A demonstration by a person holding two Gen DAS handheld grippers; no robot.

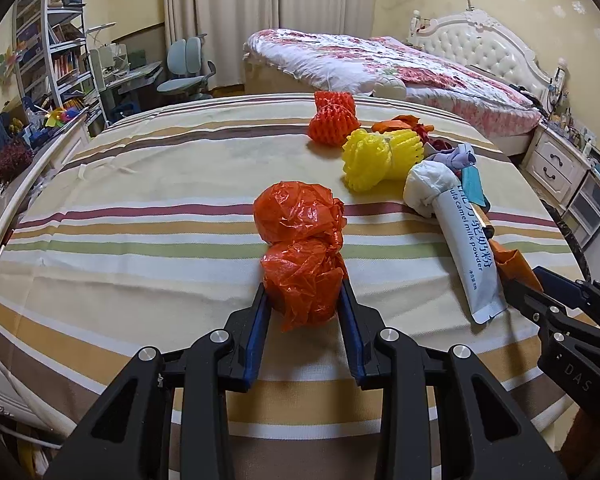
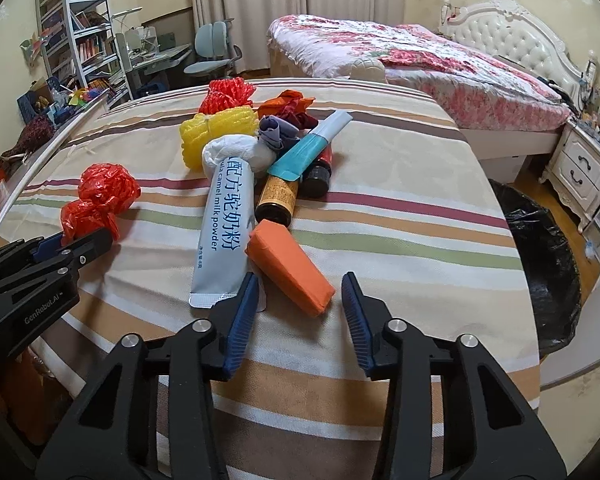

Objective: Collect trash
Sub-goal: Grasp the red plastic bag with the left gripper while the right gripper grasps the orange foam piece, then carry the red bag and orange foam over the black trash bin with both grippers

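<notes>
The left gripper (image 1: pixel 304 300) is clenched on the near lobe of a crumpled red plastic bag (image 1: pixel 300 252), its blue pads pressing the film from both sides — a hold that suits something this soft and light, since the film crushes to fit. The right gripper (image 2: pixel 300 294) stands released, its fingers straddling the near end of an orange packet (image 2: pixel 290 266) without pressing it; the straddle reads as lining up a grasp across the packet's narrow width. Everything is placed around the white sachet (image 2: pixel 224 236) on the striped table (image 2: pixel 400 240): the red bag lies well to its left, the orange packet just right of its near end, an amber bottle (image 2: pixel 278 198) right of its middle, a white wad (image 2: pixel 236 152) at its far end, yellow foam netting (image 2: pixel 216 132) and red foam netting (image 2: pixel 228 94) beyond that. A black-lined bin (image 2: pixel 540 264) sits off the table's right edge, likely where the trash goes. The sachet reads "camel milk powder" under large blue Chinese characters; the left gripper's body carries "GenRobot.AI", the right's "DAS".
</notes>
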